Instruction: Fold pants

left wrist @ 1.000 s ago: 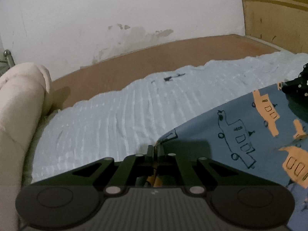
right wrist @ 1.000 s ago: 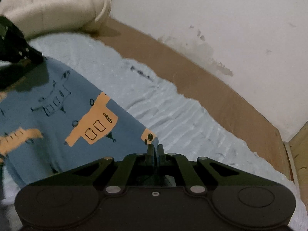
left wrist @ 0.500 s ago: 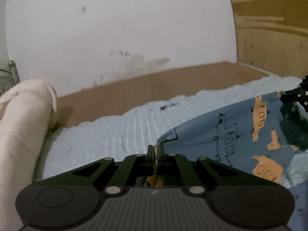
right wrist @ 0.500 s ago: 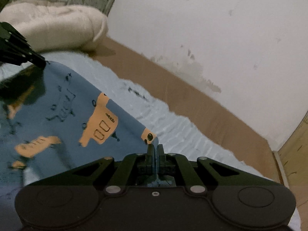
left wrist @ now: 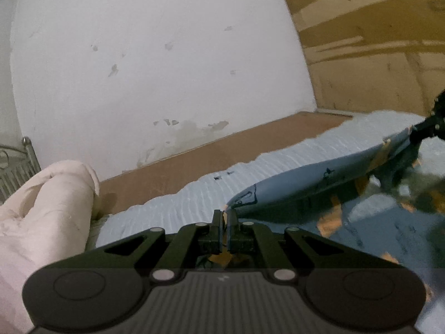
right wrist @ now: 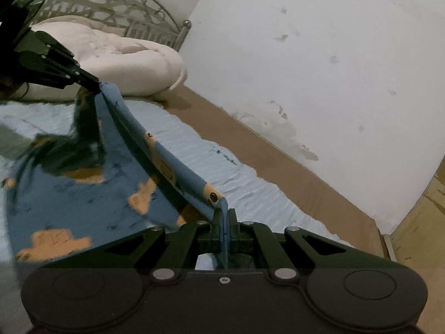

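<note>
Both tools were clenched on the blue pants [right wrist: 83, 200]: the left hand-held gripper [left wrist: 224, 217] pinched one corner of the fabric and the right hand-held gripper [right wrist: 224, 217] pinched the other, so a taut edge ran between them above the bed. The rest of the printed cloth hung down onto the pale blue sheet [right wrist: 244, 192]. A rolled cream blanket [left wrist: 47, 203] lay near the metal headboard [right wrist: 111, 8], beside the white wall [left wrist: 167, 69]

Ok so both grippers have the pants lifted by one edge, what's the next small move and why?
Probably carry the edge forward and lower it. The left hand-held gripper and right hand-held gripper each pinch a corner of the pants, whose held edge is raised taut above the light blue sheet while the rest trails.
</note>
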